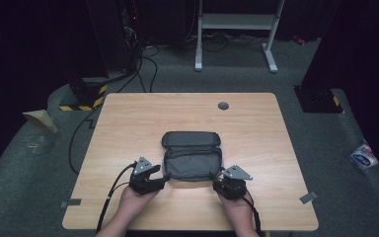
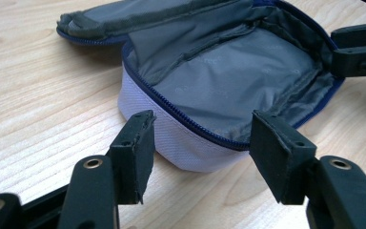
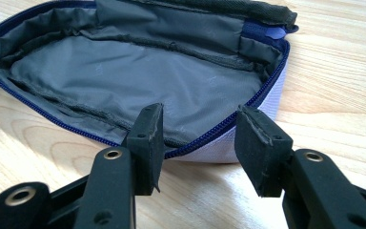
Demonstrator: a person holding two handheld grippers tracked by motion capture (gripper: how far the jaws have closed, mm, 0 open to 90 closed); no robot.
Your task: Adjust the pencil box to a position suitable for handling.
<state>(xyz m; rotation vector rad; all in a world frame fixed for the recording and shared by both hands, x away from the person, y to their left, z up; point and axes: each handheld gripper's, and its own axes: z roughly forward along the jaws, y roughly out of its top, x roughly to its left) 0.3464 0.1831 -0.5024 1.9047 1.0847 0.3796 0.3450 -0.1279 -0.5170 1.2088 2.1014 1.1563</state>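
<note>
A soft zip pouch (image 1: pixel 192 157) lies unzipped in the middle of the wooden table (image 1: pixel 128 118), its lid folded back toward the far side. Its grey lining (image 2: pixel 238 81) faces up, edged by a dark blue zipper over a pale lilac outer wall (image 2: pixel 171 138). My left gripper (image 1: pixel 164 176) stands open at the pouch's near left corner, jaws either side of the wall (image 2: pixel 198 145). At the near right corner my right gripper (image 1: pixel 216 177) is open too, jaws straddling the zipper rim (image 3: pixel 198 138). Nothing lies inside the pouch (image 3: pixel 138 81).
A round grommet hole (image 1: pixel 223 105) sits near the table's far edge. Cables (image 1: pixel 109 190) trail from the left gripper over the near edge. Beyond the table stand a white desk frame (image 1: pixel 237 29) and floor cables. Tape marks (image 1: pixel 308 197) lie at the near corners.
</note>
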